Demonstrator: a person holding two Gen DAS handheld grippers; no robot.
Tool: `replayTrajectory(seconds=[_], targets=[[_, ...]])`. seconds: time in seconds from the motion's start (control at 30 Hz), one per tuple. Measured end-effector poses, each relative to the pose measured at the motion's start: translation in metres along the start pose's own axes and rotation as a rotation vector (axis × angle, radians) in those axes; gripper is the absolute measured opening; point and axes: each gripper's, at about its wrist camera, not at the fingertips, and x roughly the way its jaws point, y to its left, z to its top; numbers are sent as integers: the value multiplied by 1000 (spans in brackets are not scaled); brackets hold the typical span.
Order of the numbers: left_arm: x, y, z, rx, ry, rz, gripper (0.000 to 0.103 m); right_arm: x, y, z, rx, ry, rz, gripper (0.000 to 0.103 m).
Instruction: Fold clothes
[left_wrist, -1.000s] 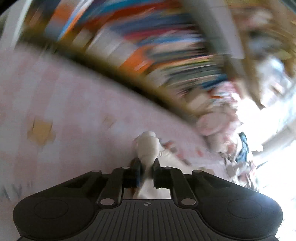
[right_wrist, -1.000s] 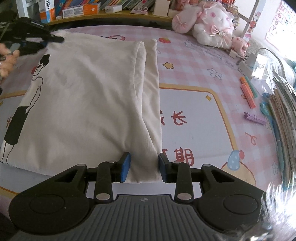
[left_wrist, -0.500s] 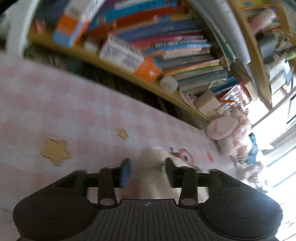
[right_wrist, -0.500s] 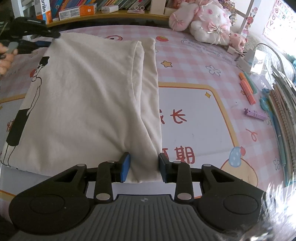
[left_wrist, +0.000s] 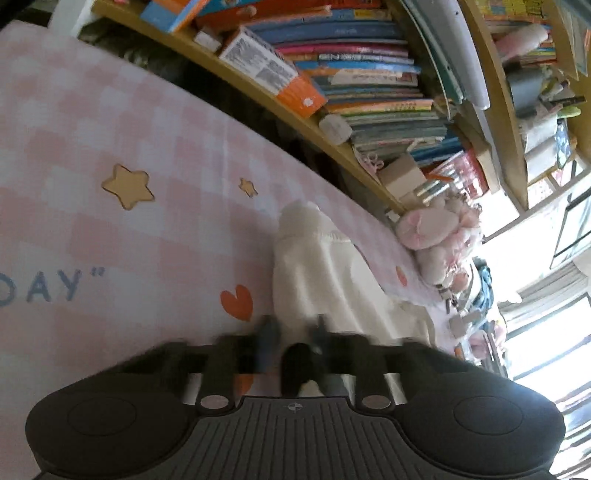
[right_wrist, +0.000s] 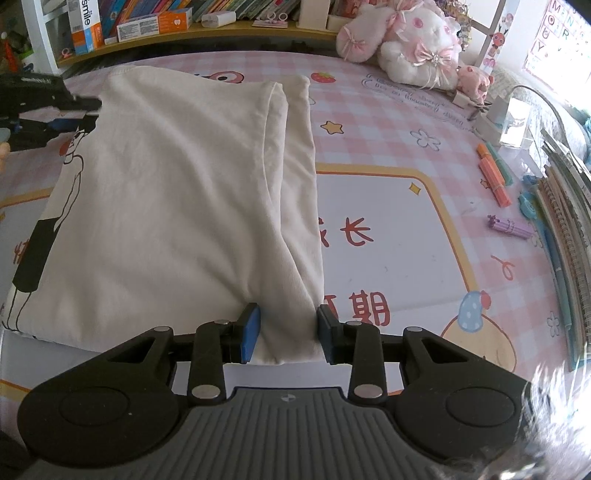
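On the pink checked table (right_wrist: 424, 110) the cream T-shirt (right_wrist: 166, 206) lies folded lengthwise, looking thin, light and limp, so its doubled corners seem best to pinch, with right tool (right_wrist: 286, 338) parted around the near corner, left tool (left_wrist: 291, 343) apparently parted too, though blurred

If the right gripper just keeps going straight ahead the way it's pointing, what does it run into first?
The cream T-shirt. The right gripper already has its open blue pads on either side of the shirt's near folded edge, so going forward would probably push straight into that fabric, long before the plush toys at the far end.
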Motion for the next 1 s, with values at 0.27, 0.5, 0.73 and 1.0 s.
replayTrajectory(seconds=[0.27, 0.5, 0.73, 1.0], targets=[[-20, -20, 4, 131, -122, 61, 0, 1, 3, 1, 23, -1, -9, 32], [-28, -16, 17, 96, -159, 87, 3, 0, 3, 1, 30, -5, -12, 32], [-12, -55, 3, 204, -103, -27, 3, -1, 4, 1, 27, -1, -15, 32], [25, -61, -8, 179, -17, 18, 3, -2, 3, -1, 16, -12, -7, 32]])
